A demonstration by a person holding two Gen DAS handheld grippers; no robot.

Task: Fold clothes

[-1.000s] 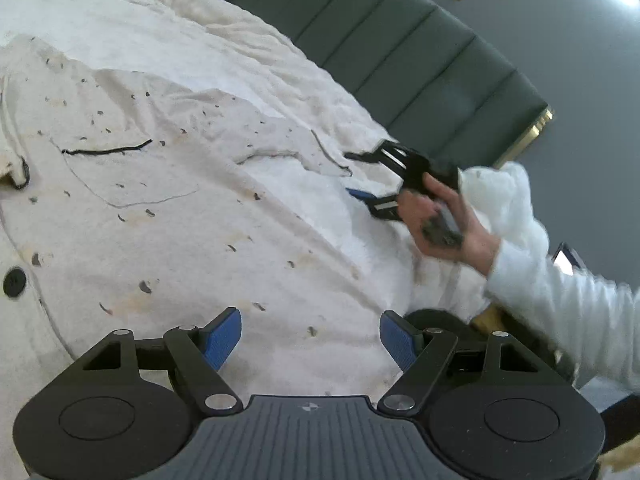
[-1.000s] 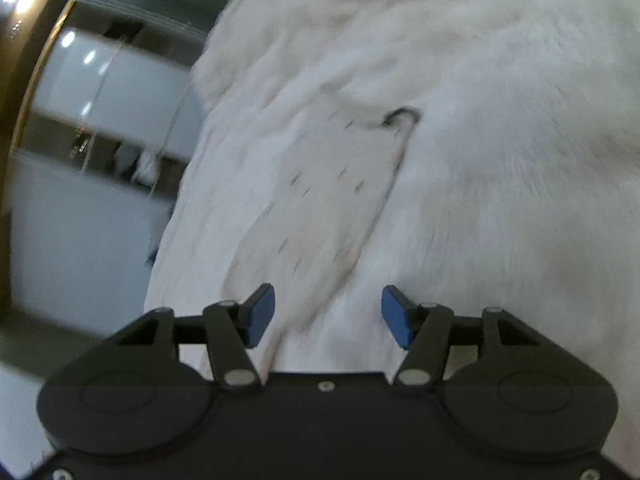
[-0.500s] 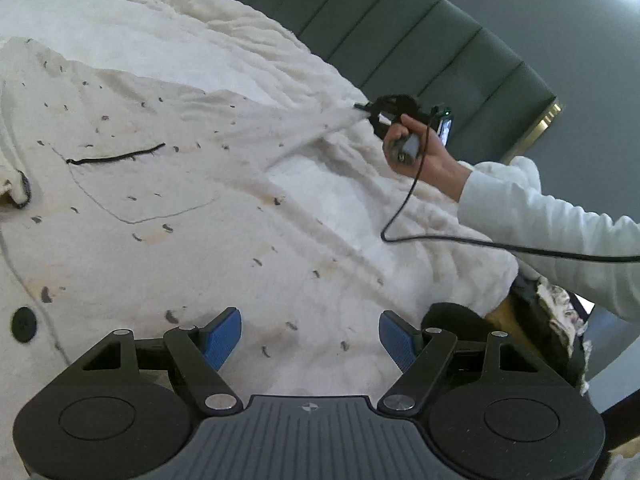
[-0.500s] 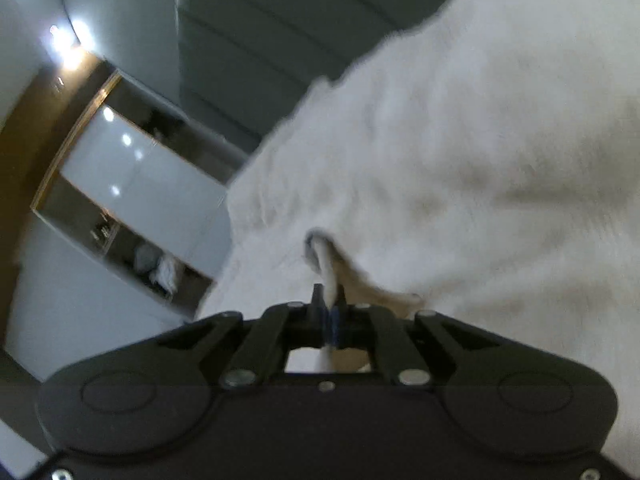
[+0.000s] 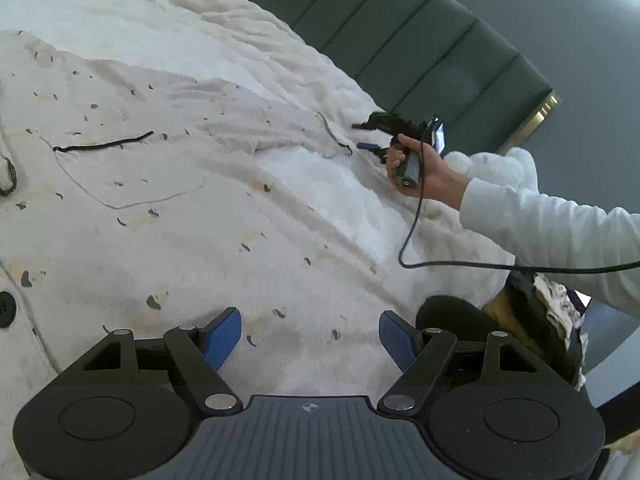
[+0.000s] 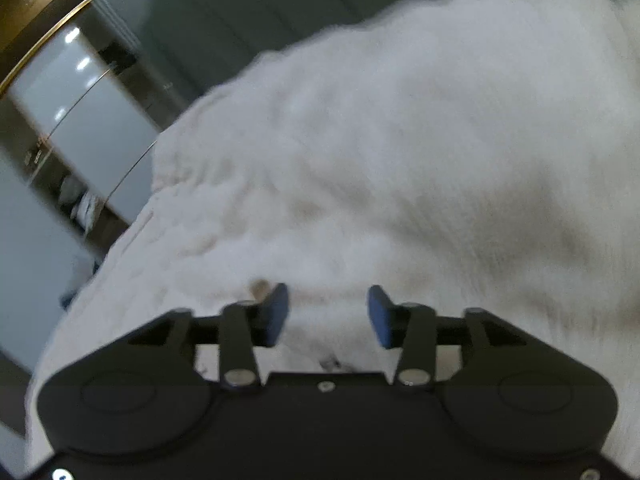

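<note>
Left gripper (image 5: 310, 334) low over the bed, pointing forward and down; jaws spread wide, nothing between them, blue pads (image 5: 222, 338) hovering above the garment (image 5: 160, 208). Garment is a cream fleecy piece with dark flecks, black-edged pocket slit (image 5: 104, 144) and a dark button (image 5: 6, 314) at the left edge; it lies spread flat across the white fluffy blanket (image 5: 140, 28) on the bed. Dark bag-like heap (image 5: 532, 320) at the bed's right edge, near the left gripper. Farther off on the right, a hand (image 5: 420, 164) in a white sleeve (image 5: 552, 224) grips the right gripper (image 5: 374, 136), cable (image 5: 420, 240) trailing back from it; its tips sit just beside the garment's far sleeve end with dark cuff trim (image 5: 336, 138). Right wrist view is blurred: right gripper (image 6: 328, 314) angled down over white fleece (image 6: 400, 160), jaws partly apart and opening, fabric below them but not pinched. Green padded headboard (image 5: 400, 32) behind the bed.
</note>
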